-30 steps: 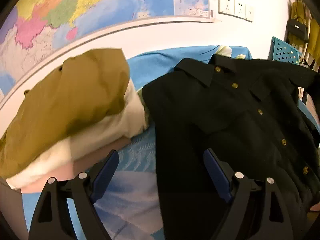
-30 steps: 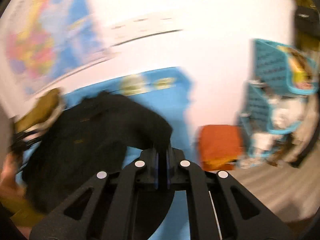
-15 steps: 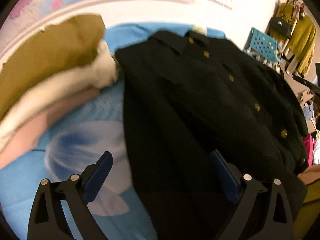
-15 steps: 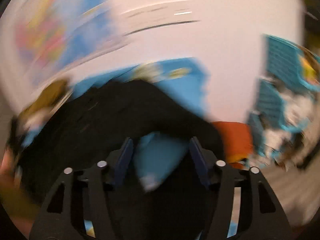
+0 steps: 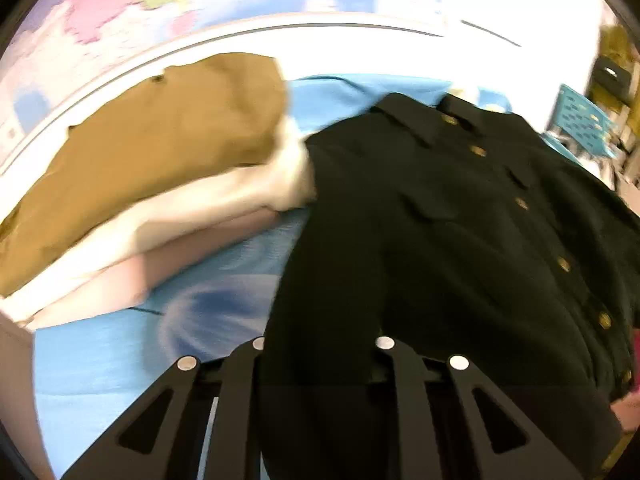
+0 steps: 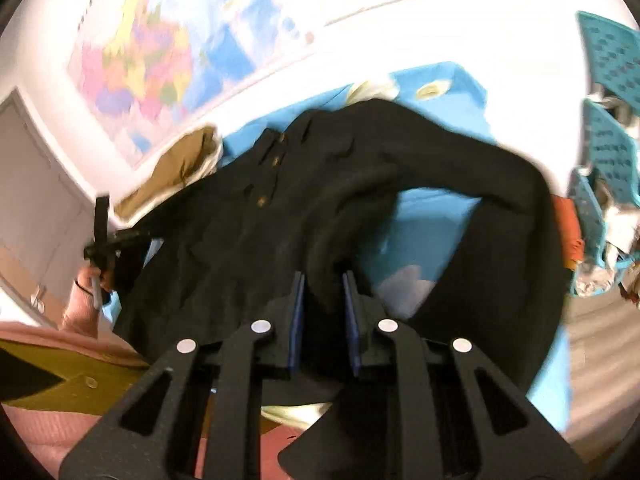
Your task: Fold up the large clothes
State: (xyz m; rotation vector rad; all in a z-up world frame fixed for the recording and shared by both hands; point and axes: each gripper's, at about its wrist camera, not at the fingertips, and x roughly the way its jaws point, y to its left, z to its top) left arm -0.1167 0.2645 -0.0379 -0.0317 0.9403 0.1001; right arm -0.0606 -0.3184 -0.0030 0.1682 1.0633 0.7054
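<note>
Left wrist view: black shirt (image 5: 440,240) flat on blue bed (image 5: 100,352), buttons up, beside the folded pile (image 5: 140,168); left claw (image 5: 320,344) and right claw (image 6: 322,292) both closing on its near hem, so next likely lift and fold toward the collar.

One black shirt (image 5: 460,240) lies on the blue sheet (image 5: 100,352) — six gold buttons (image 5: 563,265) show on its front. Beside it, one stack of three folded garments (image 5: 160,184) — brown, cream, pink. Two grippers: left gripper (image 5: 320,344), right gripper (image 6: 322,296).
</note>
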